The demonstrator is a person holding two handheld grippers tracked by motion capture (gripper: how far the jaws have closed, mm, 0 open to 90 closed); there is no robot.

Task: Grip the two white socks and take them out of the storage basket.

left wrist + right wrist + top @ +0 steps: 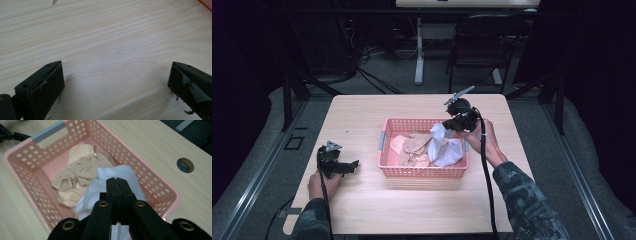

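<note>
While the high view shows my right claw clamped on a white cloth above the pink basket, the lift-out looks underway. Left gripper view: left claw wide, nothing between, over bare counter. Right gripper view: cloth pinched; next, clear the rim.

The person wears sleeves with a dark green and grey blotchy pattern. Each hand has a black gripper. The left gripper has a small grey three-cornered plate on top, and so does the right gripper. A black cable hangs from each one. The right gripper's black arms have round brass rings, and its jaws are flat black blocks.
</note>
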